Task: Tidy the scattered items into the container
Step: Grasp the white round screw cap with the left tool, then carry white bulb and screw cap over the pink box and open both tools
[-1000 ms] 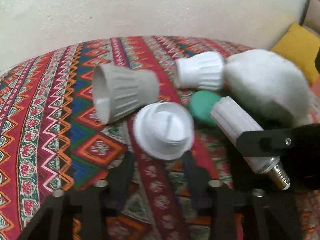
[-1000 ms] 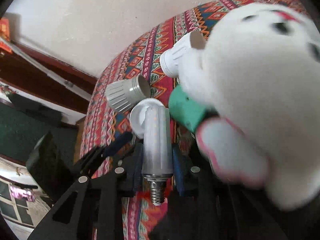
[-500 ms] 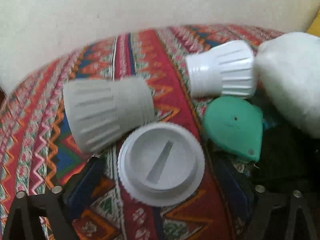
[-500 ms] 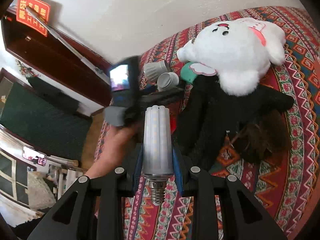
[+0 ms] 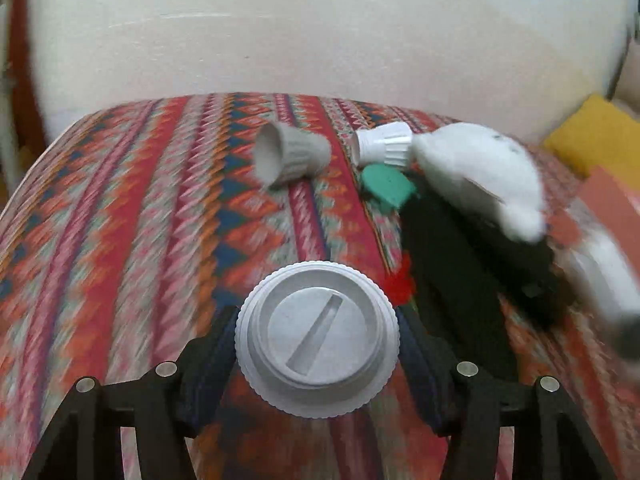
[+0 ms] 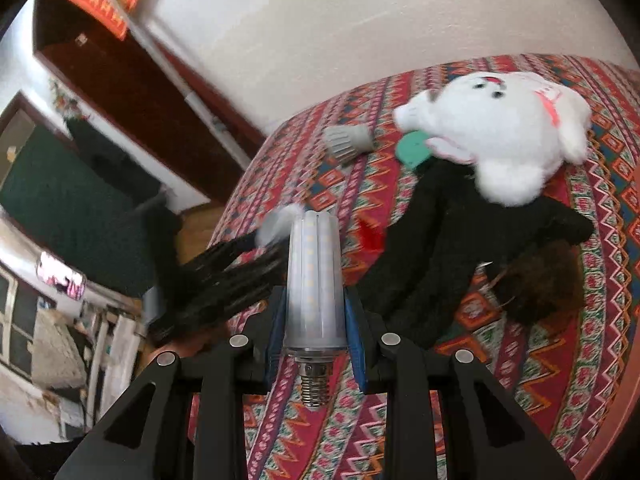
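Both hand-held grippers now carry something. Left hand-held gripper (image 5: pixel 316 344) has just been closing, and its pads now clamp the white cap (image 5: pixel 317 339), which was lying on the bed beside the grey cone (image 5: pixel 294 156) half a second ago and is now raised clear of the patterned cover (image 5: pixel 120 208). Right hand-held gripper (image 6: pixel 315 320) is closed narrow on the LED bulb (image 6: pixel 314 280), screw base toward the camera, as it was a second ago, but now well back from the pile. Left behind on the bed are the grey cone, the white socket (image 5: pixel 384 146), the green piece (image 5: pixel 386 188) and the plush toy (image 6: pixel 500 128). No container shows in either view, so I judge both loads must next be carried out of frame.
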`<state>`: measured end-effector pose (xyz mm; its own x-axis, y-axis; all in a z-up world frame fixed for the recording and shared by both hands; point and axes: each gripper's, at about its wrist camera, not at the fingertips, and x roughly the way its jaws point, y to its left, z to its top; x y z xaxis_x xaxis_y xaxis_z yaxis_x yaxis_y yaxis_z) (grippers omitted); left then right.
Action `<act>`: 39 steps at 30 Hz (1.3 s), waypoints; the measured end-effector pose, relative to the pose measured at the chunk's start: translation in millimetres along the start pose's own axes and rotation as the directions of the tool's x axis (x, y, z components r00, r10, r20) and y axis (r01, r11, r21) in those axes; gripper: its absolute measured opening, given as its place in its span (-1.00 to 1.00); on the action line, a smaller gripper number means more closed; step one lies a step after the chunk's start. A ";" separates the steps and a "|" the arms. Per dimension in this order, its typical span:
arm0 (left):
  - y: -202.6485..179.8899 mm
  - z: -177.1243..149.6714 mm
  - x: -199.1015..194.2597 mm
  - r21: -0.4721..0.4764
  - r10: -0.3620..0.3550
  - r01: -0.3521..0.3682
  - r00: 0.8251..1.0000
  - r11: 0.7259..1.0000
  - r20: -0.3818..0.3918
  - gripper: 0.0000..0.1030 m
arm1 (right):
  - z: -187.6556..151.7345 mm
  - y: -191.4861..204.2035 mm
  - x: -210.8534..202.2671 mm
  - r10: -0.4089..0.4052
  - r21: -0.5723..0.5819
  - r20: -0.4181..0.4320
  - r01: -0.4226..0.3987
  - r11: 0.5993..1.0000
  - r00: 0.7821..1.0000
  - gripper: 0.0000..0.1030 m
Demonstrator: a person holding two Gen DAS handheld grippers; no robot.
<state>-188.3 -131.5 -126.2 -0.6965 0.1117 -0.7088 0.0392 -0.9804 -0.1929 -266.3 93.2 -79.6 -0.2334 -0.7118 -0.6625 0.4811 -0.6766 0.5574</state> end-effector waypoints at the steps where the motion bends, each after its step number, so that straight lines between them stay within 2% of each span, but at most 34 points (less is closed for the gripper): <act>1: 1.2 -2.7 -12.4 0.005 0.008 -0.008 1.000 1.000 0.009 0.27 | -4.1 8.1 1.2 -0.001 -0.018 -0.001 0.001 1.000 1.000 -0.42; 3: 3.5 -13.4 -44.8 0.018 0.016 -0.017 0.999 1.000 0.046 0.27 | -19.9 27.1 1.6 -0.002 -0.055 -0.004 0.002 0.998 1.000 -0.42; 6: 12.9 -23.1 -70.5 0.017 0.008 -0.010 0.995 1.000 0.103 0.27 | -44.1 48.3 -2.0 0.000 -0.082 0.005 0.001 0.997 1.000 -0.42; 10: 7.6 -15.5 -95.0 -0.001 -0.067 0.068 0.989 0.998 0.133 0.27 | -70.7 75.2 -20.1 -0.001 -0.123 0.062 0.009 0.992 0.998 -0.42; 13: -16.4 -5.4 -113.4 0.049 -0.096 0.088 0.978 0.995 0.184 0.27 | -74.5 92.4 -44.2 0.005 -0.155 0.128 0.015 0.988 0.992 -0.42; 17: -57.9 14.6 -130.6 0.118 -0.147 0.122 0.961 0.985 0.232 0.27 | -69.1 106.7 -87.2 0.024 -0.192 0.236 0.022 0.981 0.971 -0.42; 22: -122.0 51.6 -143.4 0.180 -0.244 0.199 0.929 0.963 0.279 0.27 | -58.9 100.6 -156.2 0.027 -0.171 0.389 0.043 0.984 0.921 -0.42; 24: -159.4 67.9 -145.3 0.227 -0.302 0.242 0.909 0.943 0.288 0.27 | -58.1 90.4 -193.2 -0.005 -0.141 0.472 0.081 0.987 0.882 -0.42; 28: -232.5 83.0 -148.5 0.327 -0.377 0.284 0.886 0.901 0.270 0.27 | -60.8 68.0 -259.5 -0.096 -0.067 0.611 0.172 0.983 0.786 -0.42; 31: -289.4 92.5 -136.6 0.386 -0.430 0.324 0.873 0.864 0.231 0.27 | -69.1 45.0 -306.6 -0.206 0.028 0.699 0.262 0.965 0.685 -0.42; 32: -306.9 95.7 -130.4 0.400 -0.447 0.341 0.869 0.851 0.212 0.27 | -74.3 36.0 -324.9 -0.250 0.070 0.724 0.292 0.954 0.643 -0.42; 34: -340.1 100.1 -116.7 0.423 -0.478 0.373 0.861 0.825 0.173 0.27 | -83.4 25.4 -350.4 -0.324 0.135 0.746 0.345 0.929 0.581 -0.42; 35: -355.6 100.4 -108.4 0.434 -0.487 0.384 0.860 0.815 0.152 0.27 | -87.4 15.8 -363.7 -0.389 0.189 0.751 0.392 0.900 0.533 -0.42; 36: -370.8 100.1 -99.8 0.445 -0.493 0.393 0.860 0.805 0.131 0.27 | -89.7 6.5 -372.1 -0.439 0.232 0.746 0.423 0.876 0.501 -0.42; 37: -386.0 99.9 -91.2 0.455 -0.499 0.403 0.860 0.794 0.110 0.27 | -91.5 -3.8 -379.6 -0.485 0.274 0.737 0.448 0.851 0.470 -0.42; 39: -412.7 100.1 -65.6 0.474 -0.496 0.411 0.866 0.778 0.062 0.27 | -91.9 -31.3 -386.9 -0.552 0.344 0.709 0.467 0.814 0.439 -0.42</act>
<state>-230.5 249.5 67.7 -0.6673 0.5725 -0.4764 -0.5957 -0.7942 -0.1200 -113.4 407.0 113.3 -0.9671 -0.0729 -0.2438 -0.0083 -0.9485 0.3168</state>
